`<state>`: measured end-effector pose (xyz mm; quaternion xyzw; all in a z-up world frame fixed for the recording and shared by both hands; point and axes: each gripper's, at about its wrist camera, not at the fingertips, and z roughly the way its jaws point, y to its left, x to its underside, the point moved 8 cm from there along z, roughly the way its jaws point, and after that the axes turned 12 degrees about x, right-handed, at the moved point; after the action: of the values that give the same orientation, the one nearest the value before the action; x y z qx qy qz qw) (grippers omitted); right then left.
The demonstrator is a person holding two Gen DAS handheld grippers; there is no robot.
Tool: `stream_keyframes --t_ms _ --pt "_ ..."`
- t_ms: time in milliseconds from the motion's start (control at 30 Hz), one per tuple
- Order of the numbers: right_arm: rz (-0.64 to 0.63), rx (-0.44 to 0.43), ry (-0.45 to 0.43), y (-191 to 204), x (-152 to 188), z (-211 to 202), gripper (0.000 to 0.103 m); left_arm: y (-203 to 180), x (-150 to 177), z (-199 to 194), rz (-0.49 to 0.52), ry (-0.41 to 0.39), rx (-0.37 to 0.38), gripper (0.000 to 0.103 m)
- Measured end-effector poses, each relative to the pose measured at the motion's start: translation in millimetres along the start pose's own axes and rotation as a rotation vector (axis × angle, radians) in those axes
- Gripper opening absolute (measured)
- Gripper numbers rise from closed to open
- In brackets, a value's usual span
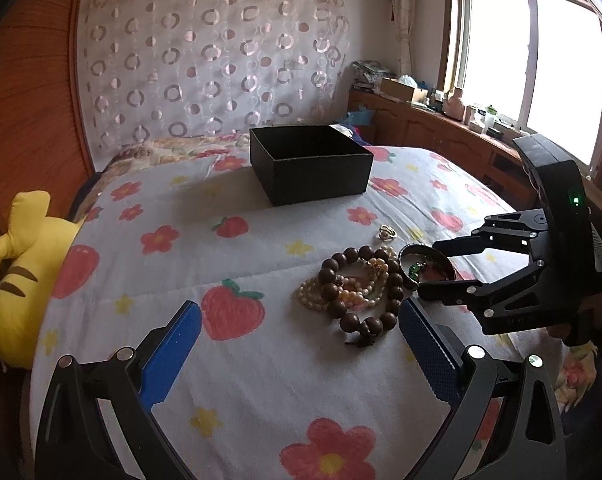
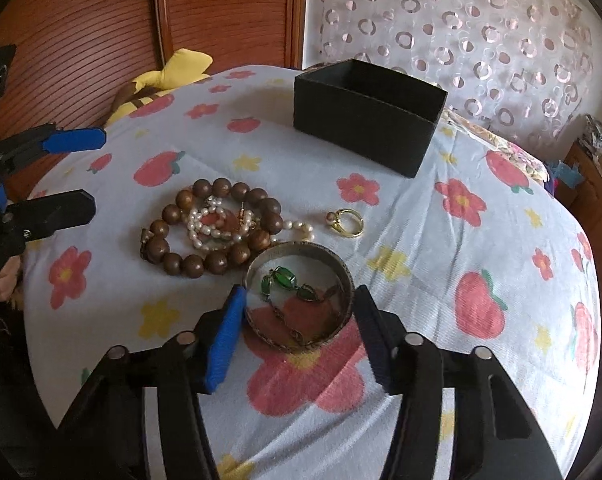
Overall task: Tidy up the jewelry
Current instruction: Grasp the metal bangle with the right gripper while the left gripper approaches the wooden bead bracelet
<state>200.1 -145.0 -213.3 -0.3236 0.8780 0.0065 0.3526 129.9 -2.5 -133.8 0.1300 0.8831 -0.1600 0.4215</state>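
Observation:
A pile of jewelry lies on the flowered bedspread: a brown wooden bead bracelet, pearl strands, a gold ring, and a metal bangle with a green-stone chain inside it. An open black box stands further back. My right gripper is open, its fingers on either side of the bangle. My left gripper is open and empty, just short of the beads.
A yellow plush toy lies at the bed's edge by the wooden headboard. A patterned curtain hangs behind the box. A wooden cabinet with clutter runs under the window.

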Motion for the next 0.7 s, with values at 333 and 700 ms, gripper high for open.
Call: stream_keyframes --t_ms 333,700 --pt "0.083 0.008 -0.128 -15 -2 -38 0.057 -7 8 9 0.011 0.031 0.011 0.095" --pt "0.143 0.030 -0.112 -31 30 -40 0.057 -18 7 18 -0.028 0.058 0.101 0.051"
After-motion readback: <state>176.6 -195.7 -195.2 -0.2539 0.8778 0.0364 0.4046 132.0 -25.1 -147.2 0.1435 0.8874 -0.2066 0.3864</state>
